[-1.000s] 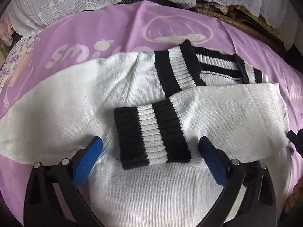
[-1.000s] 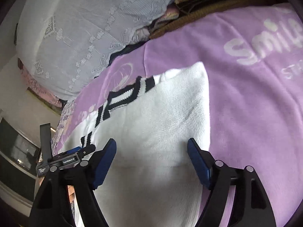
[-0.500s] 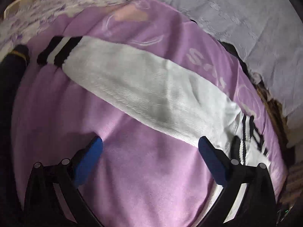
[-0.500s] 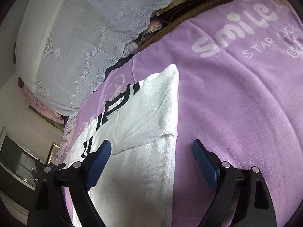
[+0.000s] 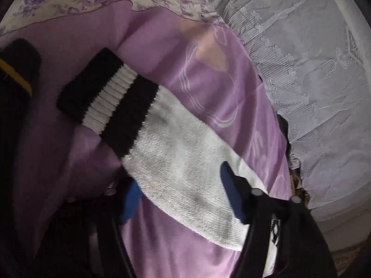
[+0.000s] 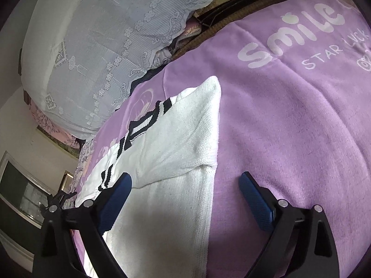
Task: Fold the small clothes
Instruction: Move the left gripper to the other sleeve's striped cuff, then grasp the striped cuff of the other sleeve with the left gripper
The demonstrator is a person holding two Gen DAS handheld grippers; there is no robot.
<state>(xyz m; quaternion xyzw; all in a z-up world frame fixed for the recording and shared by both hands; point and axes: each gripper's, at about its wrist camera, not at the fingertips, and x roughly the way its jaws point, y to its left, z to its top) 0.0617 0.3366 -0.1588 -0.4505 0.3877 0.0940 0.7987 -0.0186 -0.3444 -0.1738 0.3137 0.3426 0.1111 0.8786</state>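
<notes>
- The white sweater (image 6: 176,162) lies flat on the purple blanket (image 6: 289,127).
- One sleeve (image 5: 176,159) sticks out over the blanket, and its black and white cuff (image 5: 106,97) rests on the blanket too.
- The left gripper (image 5: 183,194) has a blue finger (image 5: 131,200) on each side of the sleeve. I cannot tell if it is pinching the sleeve or not.
- The right gripper (image 6: 185,199) is wide apart and holds nothing. It hangs over the edge of the sweater, where white meets purple.
- A lacy white cloth (image 6: 104,46) lies beyond the blanket.
- A dark thing with a yellow stripe (image 5: 16,76) sits beside the cuff.
</notes>
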